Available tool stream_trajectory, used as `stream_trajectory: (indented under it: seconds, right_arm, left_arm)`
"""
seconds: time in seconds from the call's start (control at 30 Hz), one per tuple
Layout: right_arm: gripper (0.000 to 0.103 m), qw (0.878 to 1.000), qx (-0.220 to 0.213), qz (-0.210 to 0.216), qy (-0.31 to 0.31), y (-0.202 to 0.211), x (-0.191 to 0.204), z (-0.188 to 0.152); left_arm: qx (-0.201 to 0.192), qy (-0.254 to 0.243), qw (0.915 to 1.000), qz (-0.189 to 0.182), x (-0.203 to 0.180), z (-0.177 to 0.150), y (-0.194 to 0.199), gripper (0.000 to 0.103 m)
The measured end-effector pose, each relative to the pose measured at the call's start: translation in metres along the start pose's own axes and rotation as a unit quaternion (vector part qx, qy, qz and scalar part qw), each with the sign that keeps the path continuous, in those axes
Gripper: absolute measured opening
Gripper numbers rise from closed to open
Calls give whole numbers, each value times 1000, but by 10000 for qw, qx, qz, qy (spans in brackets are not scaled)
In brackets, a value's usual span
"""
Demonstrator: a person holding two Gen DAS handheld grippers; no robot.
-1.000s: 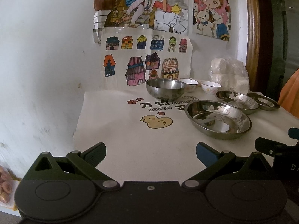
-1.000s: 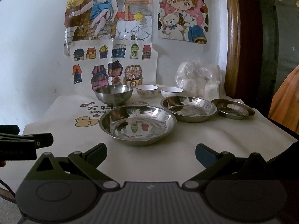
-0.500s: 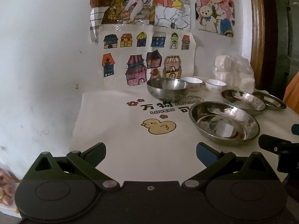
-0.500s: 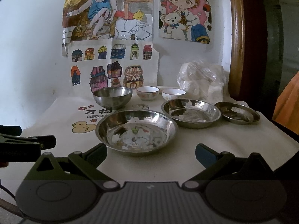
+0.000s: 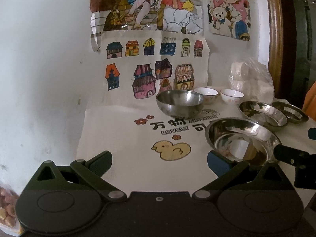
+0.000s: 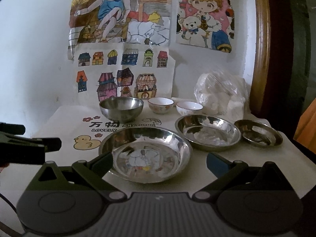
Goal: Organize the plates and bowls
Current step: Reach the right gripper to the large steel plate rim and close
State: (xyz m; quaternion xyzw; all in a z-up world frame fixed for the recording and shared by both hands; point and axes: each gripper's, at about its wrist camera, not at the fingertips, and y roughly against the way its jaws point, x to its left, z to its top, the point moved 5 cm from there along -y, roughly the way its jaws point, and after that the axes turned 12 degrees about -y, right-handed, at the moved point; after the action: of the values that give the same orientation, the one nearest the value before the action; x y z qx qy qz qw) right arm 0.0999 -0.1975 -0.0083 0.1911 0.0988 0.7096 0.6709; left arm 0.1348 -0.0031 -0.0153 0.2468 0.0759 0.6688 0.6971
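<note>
A large steel plate (image 6: 146,154) lies nearest on the white cloth, also at right in the left wrist view (image 5: 241,140). Right of it sit a medium steel plate (image 6: 207,132) and a small steel plate (image 6: 258,132). Behind stand a steel bowl (image 6: 121,108) and two white ceramic bowls (image 6: 161,105) (image 6: 188,107). My right gripper (image 6: 160,162) is open, its fingers on either side of the large plate's near rim, not touching. My left gripper (image 5: 160,161) is open over the duck print (image 5: 171,150), nothing between its fingers.
A clear bag of white items (image 6: 219,94) stands at the back right by a wooden frame (image 6: 260,49). Drawings (image 6: 122,73) hang on the white wall behind. The cloth's left edge drops off by the wall (image 5: 39,79).
Both grippers have moved forward towards the dishes. The large plate now sits close in front of the right gripper. Both stay open.
</note>
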Motion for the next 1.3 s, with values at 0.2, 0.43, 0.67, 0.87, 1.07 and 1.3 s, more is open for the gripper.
stream_trajectory:
  seconds: [0.2, 0.43, 0.67, 0.87, 1.07, 1.3]
  right_arm:
    - [103, 10000, 33, 54, -69, -13, -3, 9]
    - [103, 10000, 29, 17, 60, -35, -9, 23]
    - [103, 9999, -25, -16, 150, -54, -24, 40]
    - [103, 9996, -64, -266, 107, -67, -53, 50]
    - [103, 9987, -90, -485, -105, -75, -90, 53]
    - [103, 9958, 53, -633, -662, -89, -130, 52]
  left_arm:
    - [-29, -86, 10000, -9, 4, 19, -16, 102]
    - [-12, -90, 9999, -74, 14, 43, -47, 102]
    - [232, 168, 9987, -427, 25, 70, -80, 102]
    - [149, -37, 9978, -644, 4, 94, -95, 102]
    - [198, -232, 9932, -1120, -38, 114, -115, 102]
    - [261, -613, 9823, -1752, -99, 135, -150, 102]
